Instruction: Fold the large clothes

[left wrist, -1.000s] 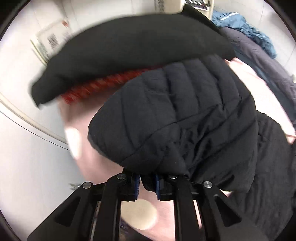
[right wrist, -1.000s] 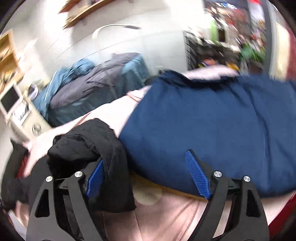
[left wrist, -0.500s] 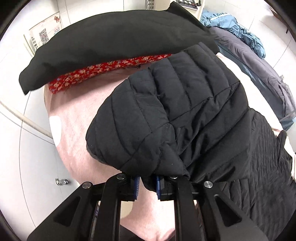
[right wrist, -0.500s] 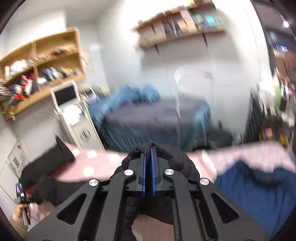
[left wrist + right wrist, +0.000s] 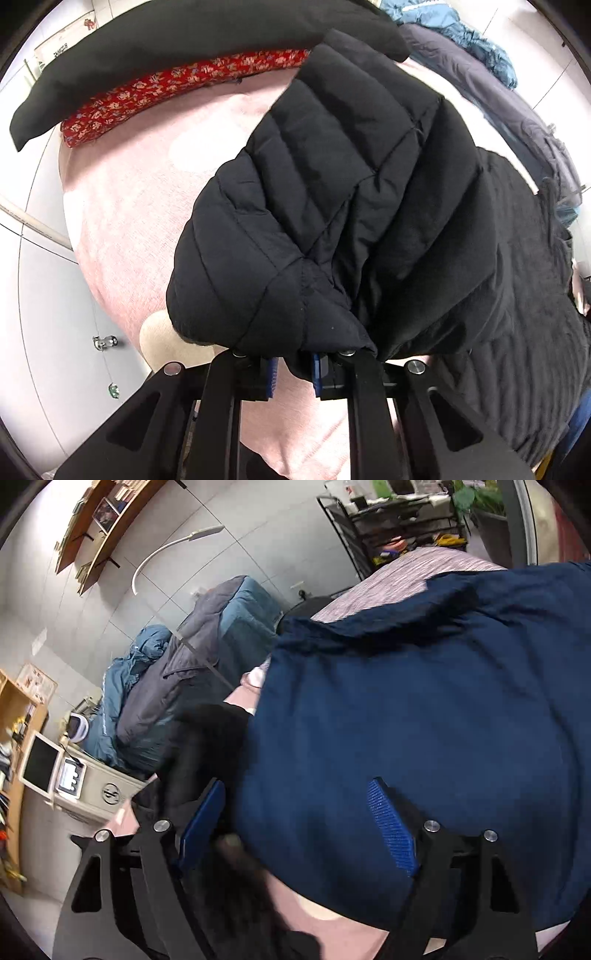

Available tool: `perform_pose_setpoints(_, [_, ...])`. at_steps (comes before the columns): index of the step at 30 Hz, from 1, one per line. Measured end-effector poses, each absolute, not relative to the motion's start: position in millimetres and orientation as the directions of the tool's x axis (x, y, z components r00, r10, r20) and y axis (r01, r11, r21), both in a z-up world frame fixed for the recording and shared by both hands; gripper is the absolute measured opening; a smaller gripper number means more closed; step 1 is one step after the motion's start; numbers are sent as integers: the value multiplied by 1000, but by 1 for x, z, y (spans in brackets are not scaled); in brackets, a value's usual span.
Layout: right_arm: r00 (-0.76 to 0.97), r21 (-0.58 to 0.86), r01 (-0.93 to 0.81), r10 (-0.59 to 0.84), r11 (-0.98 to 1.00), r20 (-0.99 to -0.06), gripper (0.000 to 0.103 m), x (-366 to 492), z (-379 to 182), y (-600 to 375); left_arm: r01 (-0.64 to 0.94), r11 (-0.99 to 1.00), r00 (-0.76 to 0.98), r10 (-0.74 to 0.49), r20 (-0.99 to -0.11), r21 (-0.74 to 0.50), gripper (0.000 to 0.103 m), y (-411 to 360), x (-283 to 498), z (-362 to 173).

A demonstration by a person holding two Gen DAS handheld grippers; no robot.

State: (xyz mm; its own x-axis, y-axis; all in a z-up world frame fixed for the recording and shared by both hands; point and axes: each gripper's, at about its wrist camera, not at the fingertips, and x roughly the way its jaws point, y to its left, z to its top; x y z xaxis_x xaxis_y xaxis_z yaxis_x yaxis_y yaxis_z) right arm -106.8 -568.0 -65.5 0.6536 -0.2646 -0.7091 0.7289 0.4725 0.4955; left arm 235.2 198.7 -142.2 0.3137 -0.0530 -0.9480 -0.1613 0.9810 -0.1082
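Note:
A black quilted puffer jacket (image 5: pixel 332 221) lies bunched on a pink bedspread (image 5: pixel 122 206). My left gripper (image 5: pixel 293 373) is shut on a fold of its hem, close to the bed's near edge. In the right wrist view my right gripper (image 5: pixel 295 823) is open and empty, hovering over a dark blue garment (image 5: pixel 424 720). A blurred part of the black jacket (image 5: pixel 199 746) lies just beside its left finger (image 5: pixel 201 827).
A long black garment (image 5: pixel 184 40) and a red floral cloth (image 5: pixel 177 88) lie across the bed's far end. A grey and blue jacket pile (image 5: pixel 192 686) sits beyond the bed. A white machine with a screen (image 5: pixel 70 775) stands at the left. A black wire rack (image 5: pixel 388 528) is at the back.
My right gripper was shut on the black jacket half a second ago; it has let go, opened wide and swung over the blue garment. My left gripper keeps its hold and has shifted slightly.

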Motion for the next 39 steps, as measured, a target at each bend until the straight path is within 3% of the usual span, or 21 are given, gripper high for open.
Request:
perform_pose_setpoints(3, [697, 474, 680, -294, 560, -654, 80, -132, -62, -535, -189, 972, 328, -71, -942, -139, 15, 211, 221, -137])
perform_pose_setpoints(7, [746, 401, 564, -236, 722, -623, 87, -141, -55, -489, -212, 957, 359, -111, -927, -197, 17, 231, 193, -127])
perform_pose_setpoints(11, [730, 330, 391, -71, 859, -680, 88, -121, -78, -449, -139, 964, 377, -162, -912, -228, 20, 235, 168, -122])
perform_pose_setpoints(14, [689, 377, 294, 79, 878, -721, 87, -97, -110, -432, -31, 961, 372, -243, -896, -274, 20, 229, 154, -120])
perform_pose_setpoints(20, [589, 426, 298, 186, 854, -787, 87, -76, -180, -422, 105, 916, 385, -397, -834, -387, 21, 239, 130, -107])
perform_pose_setpoints(22, [566, 456, 297, 229, 839, -792, 87, -74, -196, -418, 87, 887, 428, -444, -787, -453, 25, 259, 124, -100])
perform_pose_setpoints(25, [574, 425, 282, 204, 860, -793, 86, -74, -197, -408, 129, 844, 462, -516, -721, -521, 40, 271, 113, -91])
perform_pose_setpoints(26, [570, 425, 285, 205, 859, -796, 80, -71, -196, -409, 159, 838, 453, -531, -716, -521, 53, 268, 108, -89])
perform_pose_setpoints(27, [568, 437, 286, 217, 853, -794, 76, -70, -195, -408, 201, 831, 440, -550, -710, -519, 82, 263, 102, -88])
perform_pose_setpoints(28, [566, 453, 286, 233, 845, -791, 66, -70, -194, -408, 251, 814, 414, -579, -702, -524, 98, 254, 97, -88])
perform_pose_setpoints(29, [563, 482, 282, 264, 829, -783, 52, -77, -195, -405, 319, 784, 357, -620, -699, -533, 97, 239, 92, -91])
perform_pose_setpoints(32, [566, 567, 287, 340, 772, -751, 30, -84, -190, -403, 433, 789, 240, -567, -788, -436, 97, 188, 80, -113])
perform_pose_setpoints(38, [641, 664, 238, 399, 709, -655, 18, -108, -153, -397, 478, 774, 59, -501, -864, -416, 95, 130, 56, -175])
perform_pose_setpoints(39, [653, 682, 226, 411, 695, -636, 17, -113, -145, -397, 473, 775, 39, -494, -868, -420, 86, 122, 52, -184])
